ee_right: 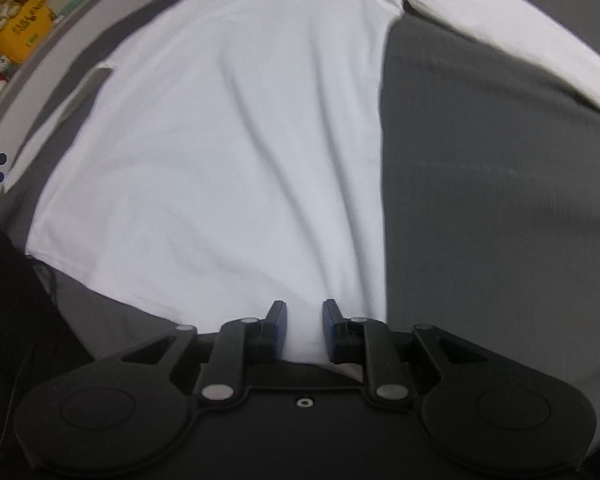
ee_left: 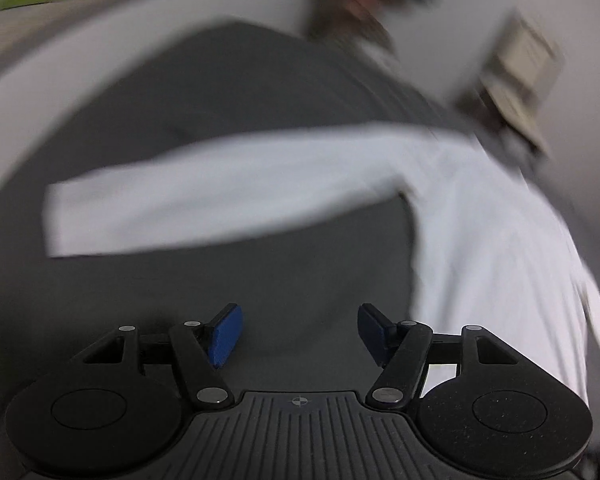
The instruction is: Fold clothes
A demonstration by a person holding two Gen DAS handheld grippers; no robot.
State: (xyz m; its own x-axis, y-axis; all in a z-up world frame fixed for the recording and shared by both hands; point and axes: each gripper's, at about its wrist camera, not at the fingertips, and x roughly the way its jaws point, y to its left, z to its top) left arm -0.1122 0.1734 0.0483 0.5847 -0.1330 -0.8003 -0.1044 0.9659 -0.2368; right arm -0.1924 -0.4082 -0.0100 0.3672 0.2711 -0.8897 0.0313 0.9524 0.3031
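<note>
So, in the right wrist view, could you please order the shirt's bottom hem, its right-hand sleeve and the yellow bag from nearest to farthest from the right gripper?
1. Bottom hem of the white shirt: directly at the right gripper, between its open fingers.
2. Sleeve: upper right, stretched across the grey surface.
3. Yellow bag: far upper left, beyond the surface's edge.

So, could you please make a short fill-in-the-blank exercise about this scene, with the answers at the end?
1. The garment spread on the grey surface is ____ in colour.
2. The pads on the fingers of the left gripper are ____.
3. The left gripper holds ____ between its fingers.
4. The right gripper is over the garment's ____ edge.

Answers: white; blue; nothing; bottom
</note>
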